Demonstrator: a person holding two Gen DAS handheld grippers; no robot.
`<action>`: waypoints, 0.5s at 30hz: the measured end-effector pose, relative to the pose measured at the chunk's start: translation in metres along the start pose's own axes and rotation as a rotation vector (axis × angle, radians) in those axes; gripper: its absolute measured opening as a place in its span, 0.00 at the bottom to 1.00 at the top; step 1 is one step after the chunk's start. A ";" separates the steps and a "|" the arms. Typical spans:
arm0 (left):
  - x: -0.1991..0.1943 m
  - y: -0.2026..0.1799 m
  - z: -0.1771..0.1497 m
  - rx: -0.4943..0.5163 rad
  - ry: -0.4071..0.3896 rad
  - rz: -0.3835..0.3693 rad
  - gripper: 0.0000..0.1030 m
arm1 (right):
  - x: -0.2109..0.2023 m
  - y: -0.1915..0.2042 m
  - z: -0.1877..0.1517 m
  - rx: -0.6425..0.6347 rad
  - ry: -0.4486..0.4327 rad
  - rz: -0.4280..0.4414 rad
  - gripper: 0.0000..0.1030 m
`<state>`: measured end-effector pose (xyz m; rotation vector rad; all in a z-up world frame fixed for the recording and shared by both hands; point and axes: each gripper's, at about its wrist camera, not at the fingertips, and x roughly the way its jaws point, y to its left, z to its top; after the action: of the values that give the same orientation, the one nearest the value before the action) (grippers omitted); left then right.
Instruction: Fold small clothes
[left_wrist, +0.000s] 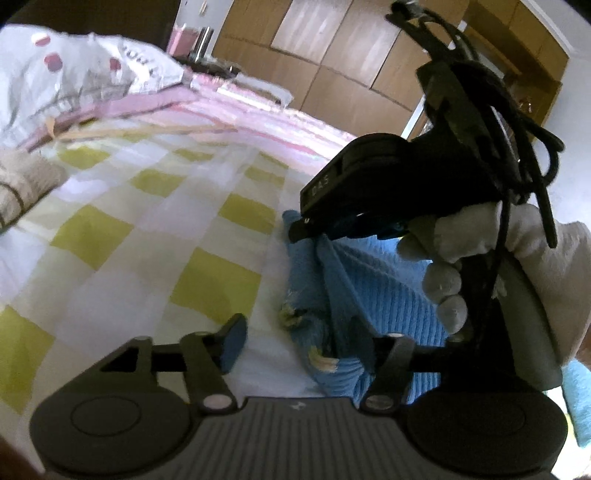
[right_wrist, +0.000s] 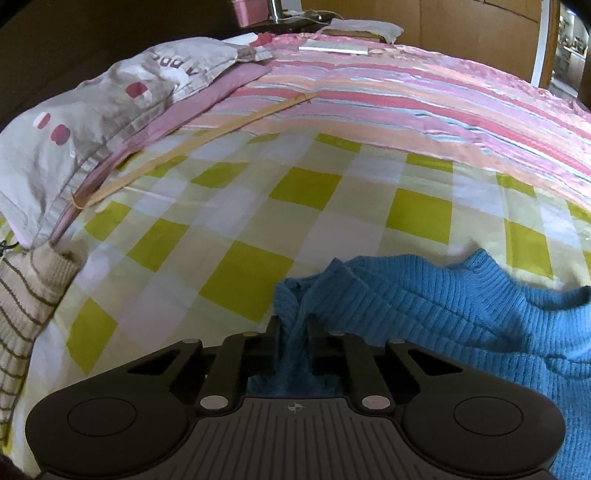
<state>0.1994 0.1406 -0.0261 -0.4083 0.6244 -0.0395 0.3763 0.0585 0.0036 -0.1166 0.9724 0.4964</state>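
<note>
A blue ribbed knit sweater (right_wrist: 461, 306) lies rumpled on the green-and-white checked bed sheet (right_wrist: 258, 206). My right gripper (right_wrist: 294, 328) is shut on a bunched fold at the sweater's left edge, with blue fabric squeezed between its fingers. In the left wrist view the same sweater (left_wrist: 388, 280) hangs from the right gripper (left_wrist: 301, 230), which a white-gloved hand (left_wrist: 480, 240) holds. My left gripper (left_wrist: 295, 341) stands open just in front of it. Its left pad (left_wrist: 232, 343) is over bare sheet and its right finger (left_wrist: 364, 345) rests against the blue fabric.
A beige knit garment with brown stripes (right_wrist: 22, 314) lies at the sheet's left edge. Behind it sit a grey-white pillow with red dots (right_wrist: 74, 122) and a pink striped blanket (right_wrist: 406, 99). A wooden wardrobe (left_wrist: 332, 55) stands beyond the bed.
</note>
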 end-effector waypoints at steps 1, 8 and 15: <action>-0.001 -0.001 -0.001 0.007 -0.012 0.004 0.74 | -0.002 0.000 0.000 -0.001 -0.003 0.003 0.11; -0.011 -0.005 -0.004 -0.001 -0.053 -0.063 0.80 | -0.018 -0.007 0.005 0.015 -0.022 0.020 0.11; 0.006 -0.008 -0.010 0.034 -0.020 0.005 0.86 | -0.024 -0.008 0.004 0.020 -0.026 0.036 0.11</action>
<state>0.1989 0.1289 -0.0335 -0.3739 0.6043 -0.0411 0.3717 0.0448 0.0242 -0.0742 0.9549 0.5196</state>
